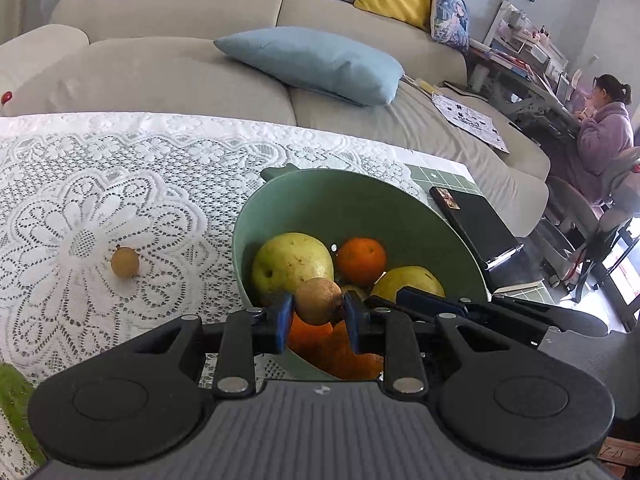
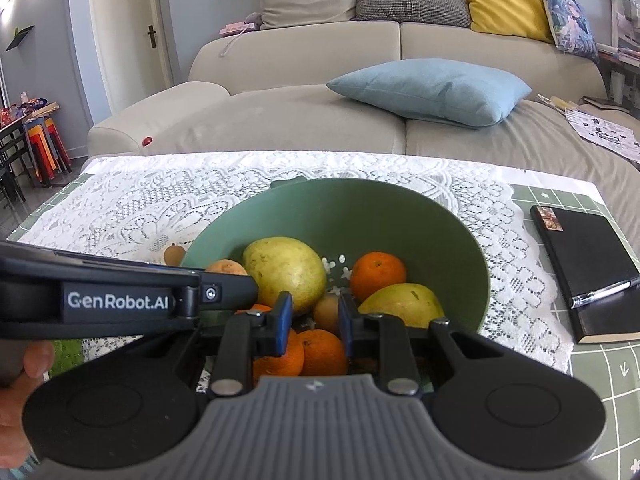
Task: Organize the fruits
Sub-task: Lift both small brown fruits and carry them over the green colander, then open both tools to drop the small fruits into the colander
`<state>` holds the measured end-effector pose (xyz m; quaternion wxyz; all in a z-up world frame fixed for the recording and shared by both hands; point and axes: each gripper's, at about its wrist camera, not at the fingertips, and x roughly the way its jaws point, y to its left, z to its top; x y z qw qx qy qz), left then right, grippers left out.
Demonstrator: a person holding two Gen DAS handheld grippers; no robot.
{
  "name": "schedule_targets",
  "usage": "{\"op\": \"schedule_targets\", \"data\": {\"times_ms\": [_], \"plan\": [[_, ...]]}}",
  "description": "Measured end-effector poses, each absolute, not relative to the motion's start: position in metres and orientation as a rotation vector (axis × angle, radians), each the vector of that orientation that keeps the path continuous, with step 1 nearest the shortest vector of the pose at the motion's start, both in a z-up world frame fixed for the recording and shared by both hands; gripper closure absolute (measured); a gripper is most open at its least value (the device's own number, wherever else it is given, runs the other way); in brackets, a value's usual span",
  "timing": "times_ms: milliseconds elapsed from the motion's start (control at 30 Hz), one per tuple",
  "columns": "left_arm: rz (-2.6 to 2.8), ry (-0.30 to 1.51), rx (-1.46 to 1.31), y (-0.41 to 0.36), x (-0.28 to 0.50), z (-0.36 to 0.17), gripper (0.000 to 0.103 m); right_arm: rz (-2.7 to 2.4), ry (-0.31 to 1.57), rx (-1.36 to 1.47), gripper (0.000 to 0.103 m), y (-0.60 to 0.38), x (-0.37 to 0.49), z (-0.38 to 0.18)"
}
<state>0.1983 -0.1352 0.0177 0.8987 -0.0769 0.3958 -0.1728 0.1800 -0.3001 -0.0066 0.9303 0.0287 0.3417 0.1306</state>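
A green bowl (image 1: 348,196) on the lace cloth holds two yellow-green pears (image 1: 292,264), an orange (image 1: 360,260) and more oranges below. My left gripper (image 1: 318,312) is shut on a small brown fruit (image 1: 318,300) and holds it over the bowl's near rim. A second small brown fruit (image 1: 125,262) lies on the cloth to the left. In the right wrist view my right gripper (image 2: 314,320) hangs over the bowl (image 2: 360,208), jaws slightly apart, nothing between them. A small brown fruit (image 2: 326,312) lies in the bowl beyond the fingers. The left gripper (image 2: 120,300) reaches in from the left.
A black notebook with a pen (image 2: 588,272) lies right of the bowl. A green object (image 1: 16,408) sits at the cloth's near left corner. A sofa with a blue pillow (image 1: 316,64) stands beyond the table. A person (image 1: 604,120) sits at a desk at the far right.
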Motion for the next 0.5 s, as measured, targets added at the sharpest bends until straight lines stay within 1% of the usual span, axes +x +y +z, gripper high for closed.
{"op": "schedule_targets", "data": {"times_ms": [167, 233, 300, 333, 400, 467, 500], "plan": [[-0.354, 0.819, -0.149, -0.1356, 0.1983, 0.0168, 0.068, 0.255, 0.702, 0.052, 0.080, -0.2997, 0.1795, -0.0069], [-0.356, 0.817, -0.146, -0.1354, 0.1978, 0.0164, 0.068, 0.248, 0.703, 0.050, 0.078, -0.3001, 0.1794, -0.0072], [-0.356, 0.814, -0.147, -0.1352, 0.1976, 0.0167, 0.066, 0.237, 0.700, 0.048, 0.071, -0.3008, 0.1791, -0.0070], [-0.356, 0.810, -0.149, -0.1346, 0.1974, 0.0171, 0.064, 0.232, 0.699, 0.048, 0.069, -0.3013, 0.1790, -0.0068], [-0.373, 0.801, -0.163, -0.1340, 0.1969, 0.0183, 0.051, 0.230, 0.696, 0.057, 0.063, -0.3028, 0.1787, -0.0064], [-0.378, 0.790, -0.164, -0.1340, 0.1952, 0.0197, 0.046, 0.227, 0.691, 0.058, 0.060, -0.3030, 0.1779, -0.0056], [-0.379, 0.786, -0.159, -0.1345, 0.1943, 0.0205, 0.046, 0.224, 0.689, 0.053, 0.059, -0.3031, 0.1776, -0.0053]]}}
